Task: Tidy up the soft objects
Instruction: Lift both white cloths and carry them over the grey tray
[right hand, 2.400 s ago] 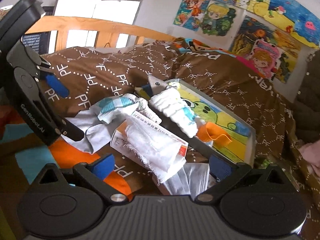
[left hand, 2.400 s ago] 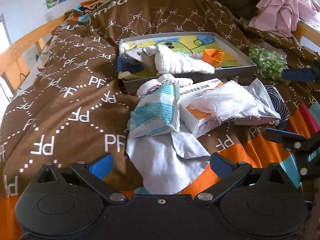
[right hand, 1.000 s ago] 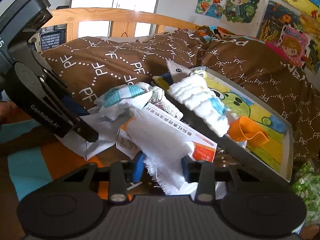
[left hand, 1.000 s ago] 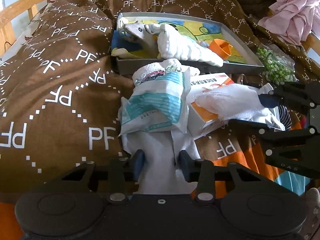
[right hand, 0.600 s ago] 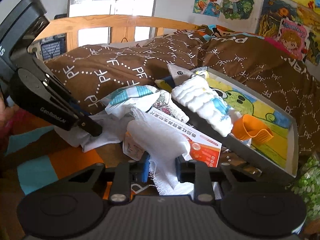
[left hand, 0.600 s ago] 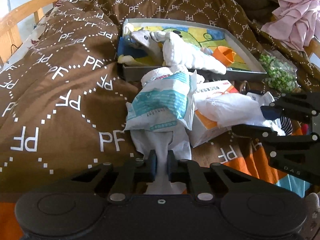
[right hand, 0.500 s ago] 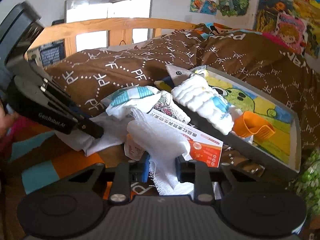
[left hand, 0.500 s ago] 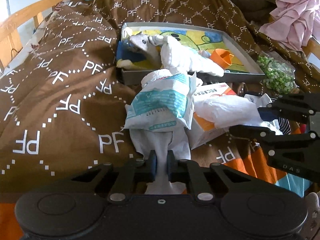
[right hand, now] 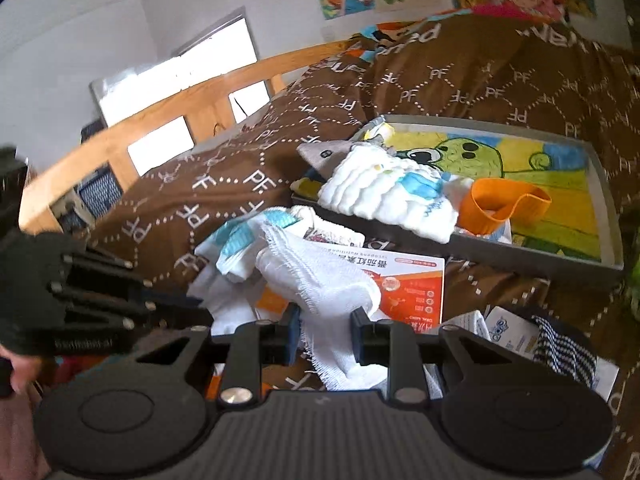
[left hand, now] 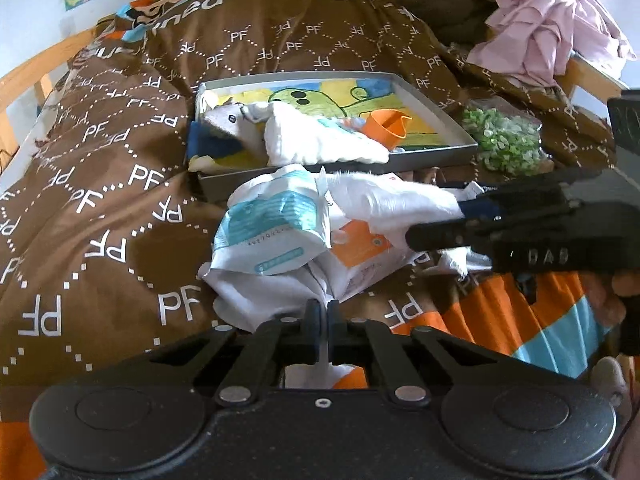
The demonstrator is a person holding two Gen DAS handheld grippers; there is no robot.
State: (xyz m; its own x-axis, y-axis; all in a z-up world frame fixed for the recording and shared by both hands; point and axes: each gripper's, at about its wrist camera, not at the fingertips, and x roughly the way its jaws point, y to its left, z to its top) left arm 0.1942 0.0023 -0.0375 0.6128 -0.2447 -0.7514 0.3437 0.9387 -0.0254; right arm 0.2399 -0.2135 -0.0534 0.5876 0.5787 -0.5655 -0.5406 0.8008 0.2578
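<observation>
On a brown bedspread (left hand: 120, 216), the left gripper (left hand: 323, 332) pinches a white cloth (left hand: 276, 292). The right gripper (right hand: 325, 334) grips a frayed white towel (right hand: 320, 276) lying over an orange box (right hand: 412, 284).

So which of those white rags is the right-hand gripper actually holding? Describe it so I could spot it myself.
Find the grey tray with the green cartoon on the brown bedspread. Just in front of it lies an orange-and-white box, and the white gauze cloth drapes over that box into the right gripper. Its frayed, woven edge sets it apart from the smooth white cloth and the teal-printed packet beside it.
</observation>
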